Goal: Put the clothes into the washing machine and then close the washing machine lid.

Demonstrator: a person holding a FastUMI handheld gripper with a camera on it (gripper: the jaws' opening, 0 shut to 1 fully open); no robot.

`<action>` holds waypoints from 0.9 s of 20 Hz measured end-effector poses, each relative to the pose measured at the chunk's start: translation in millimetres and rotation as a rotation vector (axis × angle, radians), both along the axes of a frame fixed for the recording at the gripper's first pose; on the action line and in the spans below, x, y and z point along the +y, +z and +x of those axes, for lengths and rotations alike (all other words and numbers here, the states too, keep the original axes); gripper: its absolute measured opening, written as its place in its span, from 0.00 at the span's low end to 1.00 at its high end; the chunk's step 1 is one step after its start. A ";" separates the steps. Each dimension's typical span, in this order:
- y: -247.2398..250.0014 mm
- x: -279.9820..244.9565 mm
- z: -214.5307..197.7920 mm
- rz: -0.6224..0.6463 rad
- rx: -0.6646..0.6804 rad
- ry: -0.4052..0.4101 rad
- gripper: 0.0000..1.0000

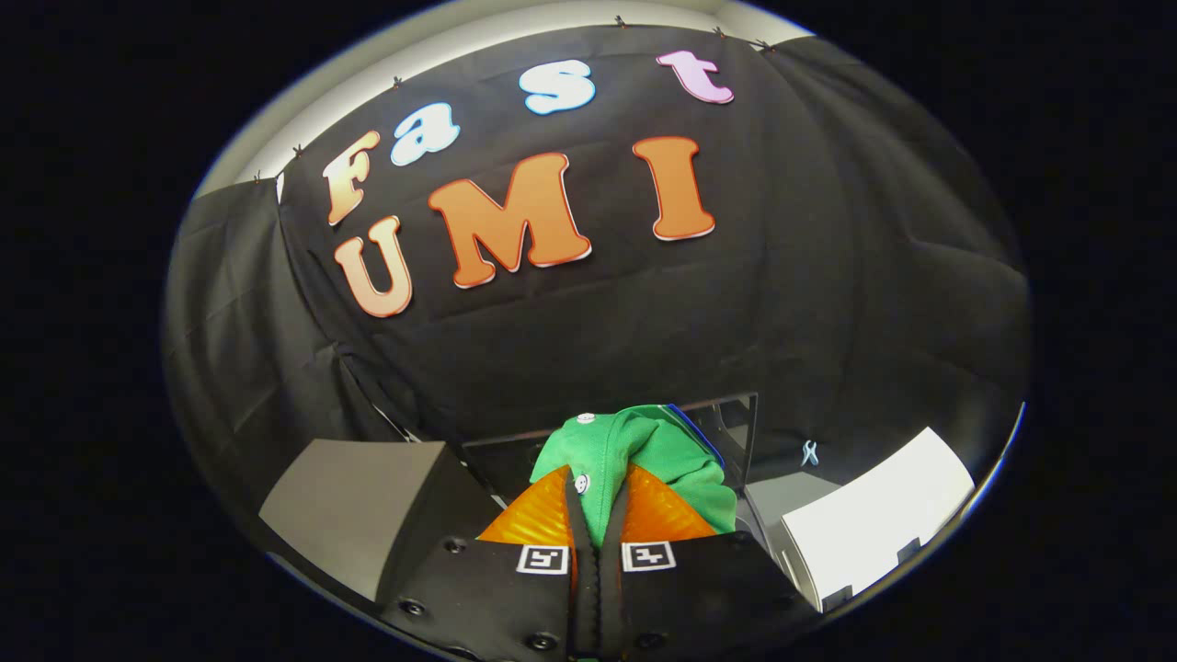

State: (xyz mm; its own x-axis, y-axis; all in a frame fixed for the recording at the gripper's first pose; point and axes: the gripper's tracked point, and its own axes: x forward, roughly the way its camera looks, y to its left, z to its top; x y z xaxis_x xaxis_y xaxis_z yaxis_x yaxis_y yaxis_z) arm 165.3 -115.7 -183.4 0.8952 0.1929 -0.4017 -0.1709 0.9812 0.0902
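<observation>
My gripper (598, 515) is shut on a green garment (634, 450) with white buttons and a blue trim. The cloth is pinched between both fingers and bunches up just ahead of the fingertips, lifted in the air. Behind the garment stands the raised dark lid (726, 432) of the washing machine, upright. The machine's white body (874, 533) shows below and to the right of the fingers. The tub opening is hidden behind the garment and the fingers.
A grey box-like surface (354, 501) lies to the left of the fingers. The booth's black cloth wall rises beyond the machine. A small light clip (809, 451) hangs on the cloth right of the lid.
</observation>
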 end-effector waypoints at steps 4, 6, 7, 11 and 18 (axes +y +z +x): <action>-53.0 -11.4 7.9 -0.019 0.084 0.009 0.07; -83.6 -14.7 13.2 -0.038 0.134 0.019 0.08; -98.7 -16.5 14.3 -0.048 0.160 0.025 0.08; -153.7 -21.7 18.2 -0.083 0.227 0.048 0.08; -220.5 -24.5 24.4 -0.078 0.325 0.046 0.07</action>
